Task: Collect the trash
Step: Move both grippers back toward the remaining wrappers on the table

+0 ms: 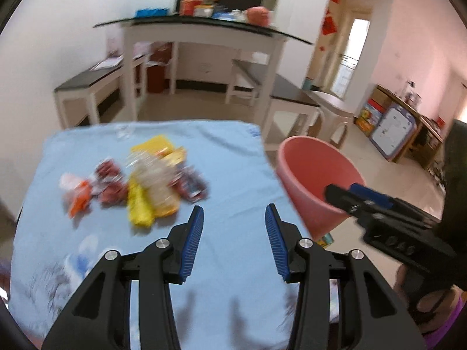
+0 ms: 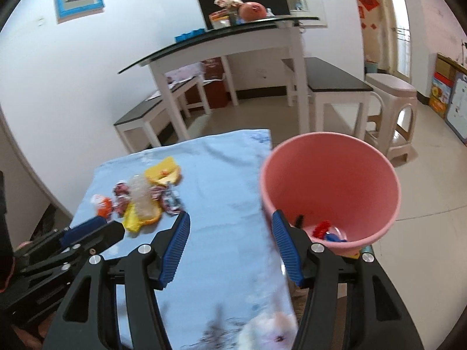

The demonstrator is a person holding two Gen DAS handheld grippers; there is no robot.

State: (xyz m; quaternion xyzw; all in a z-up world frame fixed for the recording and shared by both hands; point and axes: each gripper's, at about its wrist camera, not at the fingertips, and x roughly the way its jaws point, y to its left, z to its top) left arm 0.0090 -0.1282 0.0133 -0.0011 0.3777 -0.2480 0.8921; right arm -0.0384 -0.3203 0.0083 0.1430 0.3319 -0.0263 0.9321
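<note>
Peering into pink bucket [image 2: 329,175], right view alone shows, seemingly, scraps [image 2: 327,232].

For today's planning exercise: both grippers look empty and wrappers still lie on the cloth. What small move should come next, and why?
Probably bring the left gripper forward to the yellow wrapper, the nearest of the pile. Its jaws stand open and empty, and the pink bucket waits beside the table.
</note>
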